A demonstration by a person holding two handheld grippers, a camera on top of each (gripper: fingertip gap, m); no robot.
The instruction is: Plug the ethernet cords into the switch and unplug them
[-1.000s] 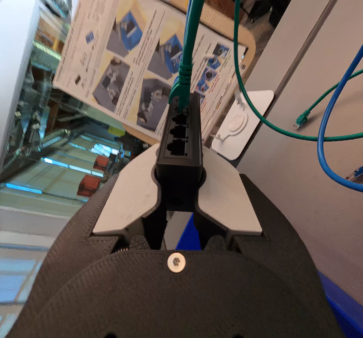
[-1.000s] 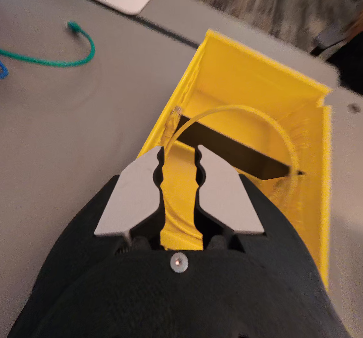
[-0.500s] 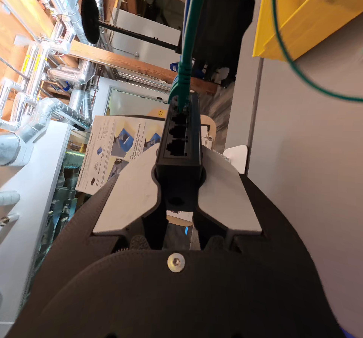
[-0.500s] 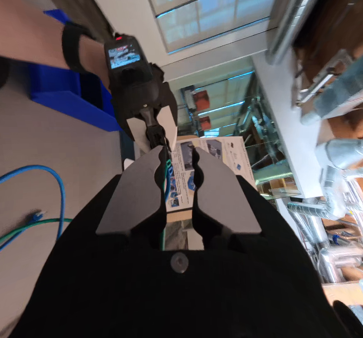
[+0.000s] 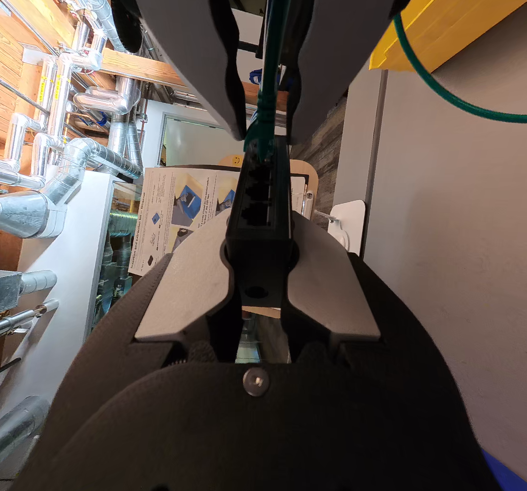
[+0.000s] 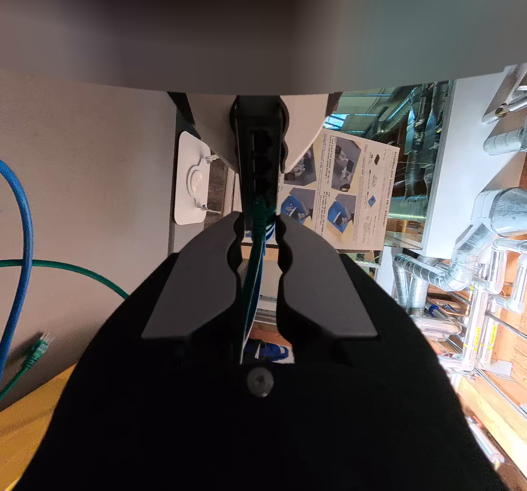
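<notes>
Black ethernet switch (image 5: 261, 252) clamped at its near end between the grey fingers of the left gripper (image 5: 259, 245), held up off the grey table (image 5: 456, 220), port face showing. Three near ports bare; green ethernet cord (image 5: 268, 83) plugged into the far port, with a blue cord (image 6: 258, 283) running close alongside it. Right gripper (image 6: 259, 222) facing the switch end-on from the far side, jaws parted with a clear gap, fingertips flanking the green plug (image 6: 259, 215) just beside the switch end, touching neither plug nor cord as far as can be told. Green cord trailing back between those fingers. Loose green plug end (image 6: 35, 349) and a loop of blue cord (image 6: 20, 220) lying on the table. Yellow bin (image 5: 445, 15) at the far right. Printed instruction sheet (image 5: 171, 212) standing behind, white base plate (image 5: 349, 220) beside it. Silver ducting (image 5: 57, 192) at left.
</notes>
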